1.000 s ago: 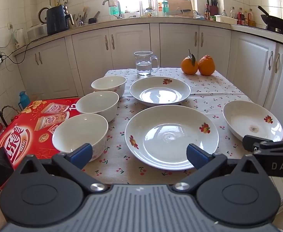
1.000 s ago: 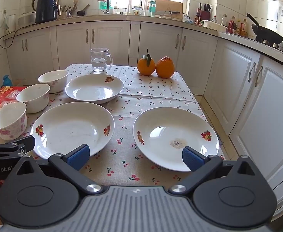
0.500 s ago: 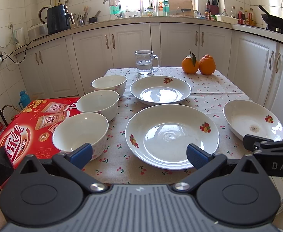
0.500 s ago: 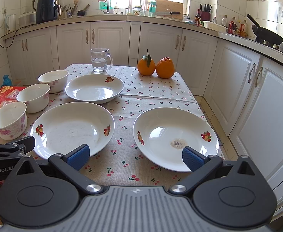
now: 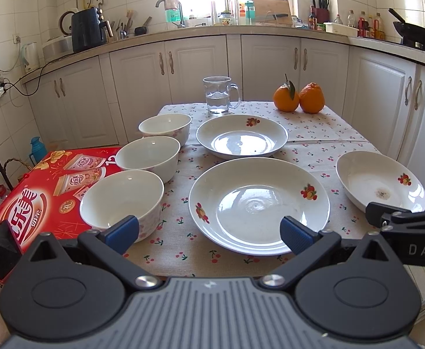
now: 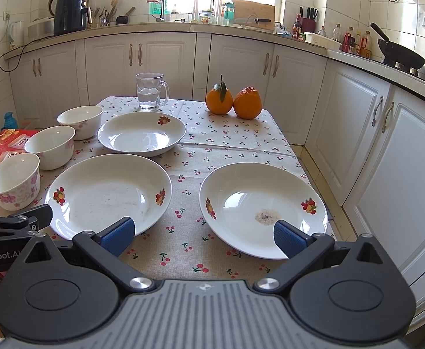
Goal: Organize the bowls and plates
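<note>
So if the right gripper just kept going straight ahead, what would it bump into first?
Probably the stained plate: the open right gripper points over its near rim, though its height above is unclear.

Surface: carried a cherry-print cloth.
Left edge: three bowls stood in a row, near bowl, middle bowl, far bowl.
Centre: a big plate, with a smaller plate behind it.
Right: a stained plate.
Far end: a glass mug holding water and two oranges, touching.
</note>
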{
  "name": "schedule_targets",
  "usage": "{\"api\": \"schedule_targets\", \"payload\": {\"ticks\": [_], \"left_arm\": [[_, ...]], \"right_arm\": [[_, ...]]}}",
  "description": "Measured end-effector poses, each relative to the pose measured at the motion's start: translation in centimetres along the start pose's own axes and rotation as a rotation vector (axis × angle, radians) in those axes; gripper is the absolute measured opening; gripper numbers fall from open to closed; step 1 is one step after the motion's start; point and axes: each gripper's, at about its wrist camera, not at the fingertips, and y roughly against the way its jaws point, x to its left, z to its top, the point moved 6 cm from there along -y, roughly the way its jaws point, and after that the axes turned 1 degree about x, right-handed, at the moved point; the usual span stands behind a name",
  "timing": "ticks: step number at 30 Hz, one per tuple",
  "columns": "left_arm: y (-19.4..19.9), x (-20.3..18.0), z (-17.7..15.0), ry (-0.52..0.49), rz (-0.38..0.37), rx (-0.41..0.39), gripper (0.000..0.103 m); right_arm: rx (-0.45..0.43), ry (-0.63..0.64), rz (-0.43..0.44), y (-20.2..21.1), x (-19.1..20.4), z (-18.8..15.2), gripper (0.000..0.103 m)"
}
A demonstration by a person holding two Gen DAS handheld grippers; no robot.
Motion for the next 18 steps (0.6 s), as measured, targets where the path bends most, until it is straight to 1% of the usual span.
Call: {"api": "schedule_targets", "payload": {"ticks": [18], "left_arm": [[-0.06,0.06,-0.02,0.0,0.004,-0.001,0.102]], "right_arm": [[-0.003,0.002,0.001,0.02,-0.21,0.08,0.103]]}}
